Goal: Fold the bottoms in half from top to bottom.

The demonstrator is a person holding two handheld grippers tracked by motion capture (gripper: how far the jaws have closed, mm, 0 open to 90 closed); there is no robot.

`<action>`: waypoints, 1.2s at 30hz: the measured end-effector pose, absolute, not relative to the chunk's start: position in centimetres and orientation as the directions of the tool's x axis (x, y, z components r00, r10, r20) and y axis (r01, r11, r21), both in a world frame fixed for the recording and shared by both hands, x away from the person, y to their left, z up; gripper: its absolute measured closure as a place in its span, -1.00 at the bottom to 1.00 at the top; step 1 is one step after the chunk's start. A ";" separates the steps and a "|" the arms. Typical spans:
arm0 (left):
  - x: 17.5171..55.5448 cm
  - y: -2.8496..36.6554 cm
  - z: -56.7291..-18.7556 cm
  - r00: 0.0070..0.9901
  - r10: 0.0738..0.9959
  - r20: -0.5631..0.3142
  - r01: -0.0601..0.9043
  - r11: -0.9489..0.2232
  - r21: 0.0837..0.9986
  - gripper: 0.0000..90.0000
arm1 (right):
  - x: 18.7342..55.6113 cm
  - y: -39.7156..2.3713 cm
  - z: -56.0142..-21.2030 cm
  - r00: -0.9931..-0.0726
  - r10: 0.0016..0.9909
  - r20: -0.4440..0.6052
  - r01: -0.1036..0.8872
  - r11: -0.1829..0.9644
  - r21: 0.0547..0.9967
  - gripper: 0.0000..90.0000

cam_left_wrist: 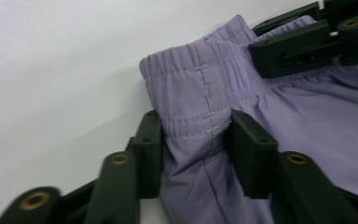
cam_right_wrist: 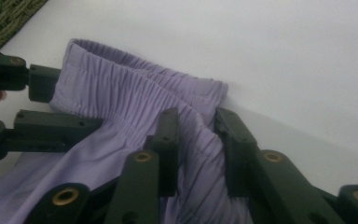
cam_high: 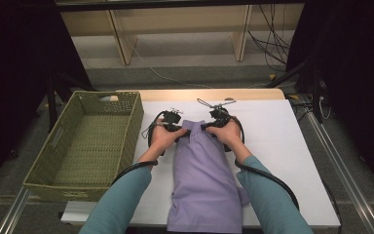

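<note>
Purple shorts [cam_high: 204, 180] lie along the middle of the counter [cam_high: 282, 146], waistband toward its far edge. The left gripper [cam_left_wrist: 193, 140] and right gripper [cam_right_wrist: 196, 140] each clench the waistband between their jaws.

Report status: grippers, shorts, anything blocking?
Left gripper and right gripper each clamp the purple shorts at the waistband. Basket left, clear.
</note>
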State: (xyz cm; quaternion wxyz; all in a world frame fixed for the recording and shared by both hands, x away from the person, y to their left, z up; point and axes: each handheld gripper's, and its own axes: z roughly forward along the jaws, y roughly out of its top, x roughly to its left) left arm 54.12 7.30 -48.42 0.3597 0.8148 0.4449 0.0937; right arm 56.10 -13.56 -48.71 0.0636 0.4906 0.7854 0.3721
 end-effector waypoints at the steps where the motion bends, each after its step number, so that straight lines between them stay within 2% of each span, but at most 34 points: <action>1: 54.0 7.2 -48.4 0.593 0.791 -0.152 0.647 -0.355 0.675 0.40 | 56.1 -13.6 -48.7 -0.514 0.817 0.263 0.722 0.247 0.646 0.66; 5: 53.7 6.9 -48.3 0.609 0.784 -0.122 0.622 -0.376 0.686 0.51 | 55.9 -13.3 -48.5 -0.547 0.807 0.224 0.693 0.286 0.661 0.80; 8: 53.6 7.0 -48.3 0.611 0.783 -0.121 0.616 -0.374 0.693 0.55 | 55.7 -13.1 -48.5 -0.555 0.807 0.200 0.679 0.301 0.669 0.83; 21: 53.0 7.3 -48.1 0.635 0.766 -0.103 0.567 -0.371 0.736 0.64 | 55.2 -13.5 -48.4 -0.561 0.802 0.205 0.650 0.274 0.709 0.86; 26: 52.7 7.4 -47.6 0.641 0.757 -0.128 0.556 -0.342 0.757 0.64 | 54.6 -13.9 -47.9 -0.561 0.802 0.205 0.626 0.249 0.739 0.86; 36: 52.5 7.2 -46.3 0.662 0.743 -0.103 0.509 -0.344 0.789 0.64 | 54.1 -14.8 -46.5 -0.568 0.798 0.201 0.587 0.222 0.779 0.86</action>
